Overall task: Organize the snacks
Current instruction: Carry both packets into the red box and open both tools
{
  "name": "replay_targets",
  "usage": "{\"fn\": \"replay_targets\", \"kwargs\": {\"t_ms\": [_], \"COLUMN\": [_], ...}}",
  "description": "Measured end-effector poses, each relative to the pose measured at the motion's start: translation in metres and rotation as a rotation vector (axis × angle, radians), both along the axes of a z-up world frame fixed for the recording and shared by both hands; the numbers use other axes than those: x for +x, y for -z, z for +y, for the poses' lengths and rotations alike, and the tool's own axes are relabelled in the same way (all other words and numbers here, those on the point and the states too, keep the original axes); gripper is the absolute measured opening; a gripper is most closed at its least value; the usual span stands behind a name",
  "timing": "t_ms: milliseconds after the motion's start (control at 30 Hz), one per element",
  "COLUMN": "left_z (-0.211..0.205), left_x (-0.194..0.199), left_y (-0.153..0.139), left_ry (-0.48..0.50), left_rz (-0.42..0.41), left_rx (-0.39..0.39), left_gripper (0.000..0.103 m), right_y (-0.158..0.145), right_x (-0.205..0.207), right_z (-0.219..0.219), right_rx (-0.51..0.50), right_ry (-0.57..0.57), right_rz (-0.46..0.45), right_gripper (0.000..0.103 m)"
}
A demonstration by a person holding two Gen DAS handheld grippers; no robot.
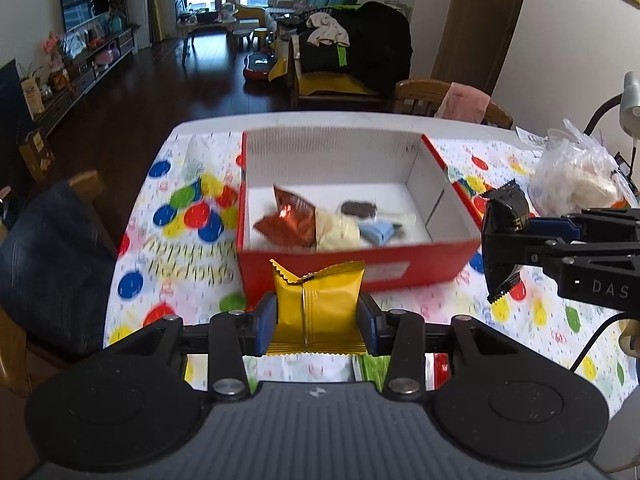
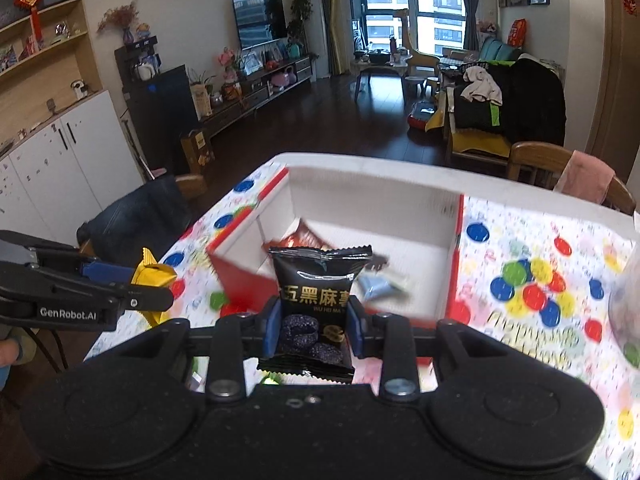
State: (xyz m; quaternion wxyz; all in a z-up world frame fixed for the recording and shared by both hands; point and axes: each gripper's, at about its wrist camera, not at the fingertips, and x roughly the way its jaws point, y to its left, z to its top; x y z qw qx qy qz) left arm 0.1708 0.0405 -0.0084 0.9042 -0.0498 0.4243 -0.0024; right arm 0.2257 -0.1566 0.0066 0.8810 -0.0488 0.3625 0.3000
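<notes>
While both tools are hovering over the tablecloth [image 1: 168,248], each is gripping 1 snack. Left gripper [image 1: 317,322] is sitting at lower centre of its own view, blue pads pressing both sides of a yellow packet [image 1: 318,300], which is standing upright with its crimped top edge pointing toward the red box [image 1: 360,266] just beyond it. In the right wrist view this same left gripper [image 2: 154,286] is showing at the left edge, the yellow packet [image 2: 154,274] poking out between its tips.

Right gripper [image 2: 312,330] is clamping a black packet [image 2: 316,304] (gold characters and dark ring shapes printed on front), held upright at lower centre of that view, in front of the red box [image 2: 240,280]. From the left wrist view the right gripper [image 1: 506,240] is entering from the right edge, the black packet [image 1: 504,216] sitting near the box's right wall, above the cloth.

Red box is lying open in mid-frame, white inside. Already in it: a brown foil packet [image 1: 290,220], a pale yellow packet [image 1: 336,232], a light blue wrapper [image 1: 378,232] and a dark small snack [image 1: 358,209], all blurred. A clear plastic bag [image 1: 576,176] is resting at the right edge of the left view.
</notes>
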Motion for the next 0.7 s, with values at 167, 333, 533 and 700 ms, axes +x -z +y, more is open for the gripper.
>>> {"fn": "replay_targets", "kwargs": {"t_ms": [167,333,533,700], "left_z": [0.000,0.002,0.004,0.003], "left_x": [0.035,0.071,0.112,0.142], "left_y": [-0.003,0.000,0.009,0.019], "left_ry": [0.001,-0.009,-0.030,-0.059], "left_rz": [0.008,0.034,0.068,0.112], "left_rx": [0.006,0.017,0.028,0.012], "left_gripper": [0.041,0.041,0.041,0.041], "right_y": [0.001,0.009,0.022,0.034], "right_x": [0.032,0.066,0.102,0.128], "right_z": [0.003,0.008,0.012,0.018], "right_rx": [-0.010,-0.018,-0.031,-0.055], "right_ry": [0.005,0.010,0.024,0.010], "right_rz": [0.003,0.036,0.080,0.119], "right_gripper": [0.032,0.032,0.032,0.032]}}
